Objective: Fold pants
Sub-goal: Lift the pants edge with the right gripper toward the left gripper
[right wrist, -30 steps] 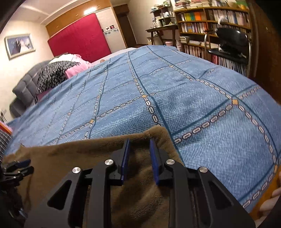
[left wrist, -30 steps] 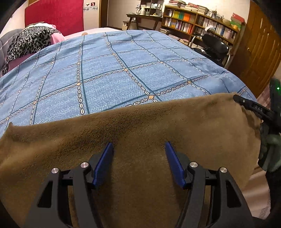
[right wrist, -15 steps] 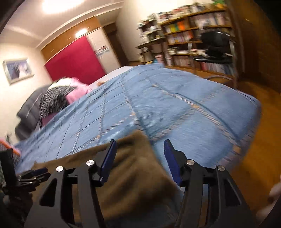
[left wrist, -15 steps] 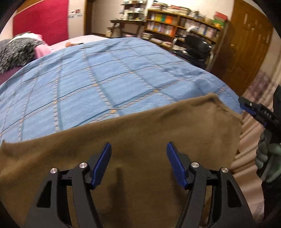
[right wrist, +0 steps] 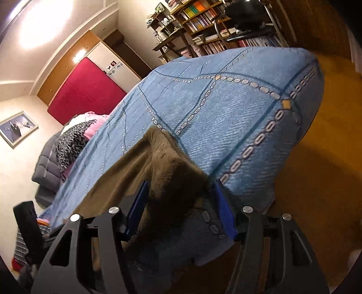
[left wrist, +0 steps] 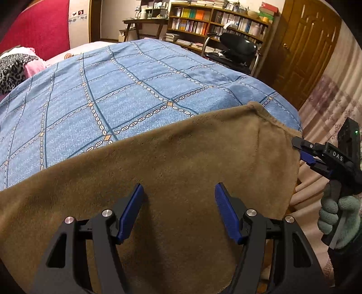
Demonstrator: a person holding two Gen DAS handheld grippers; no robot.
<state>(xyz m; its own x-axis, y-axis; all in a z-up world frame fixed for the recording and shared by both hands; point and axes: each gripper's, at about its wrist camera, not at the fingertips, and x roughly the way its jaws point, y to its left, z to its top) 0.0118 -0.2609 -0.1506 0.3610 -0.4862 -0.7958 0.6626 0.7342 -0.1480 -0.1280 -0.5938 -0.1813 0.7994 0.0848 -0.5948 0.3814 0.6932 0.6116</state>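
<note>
Pants (left wrist: 172, 171) near edge cut off, far corner (right wrist: 156, 135) blurred, draping bed (left wrist: 126, 90)

The pants (left wrist: 172, 181) lie across the bed's (left wrist: 126, 86) near edge, with the bookshelf (left wrist: 217, 20) behind at one o'clock and the chair (left wrist: 235, 48) before it.

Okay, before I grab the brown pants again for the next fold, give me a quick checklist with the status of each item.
1. Left gripper free of cloth: ok, its fingers stand apart above the brown pants and pinch nothing.
2. Right gripper released: ok, its jaws are opening; the pants' end lies between them, unpinched.
3. Pants lying smooth: ok in the left wrist view, no large wrinkles.
4. Pants fully supported by the bed: not ok, the right end droops over the bed's edge.
5. Fold edges aligned: cannot tell, lower layers are hidden.
</note>
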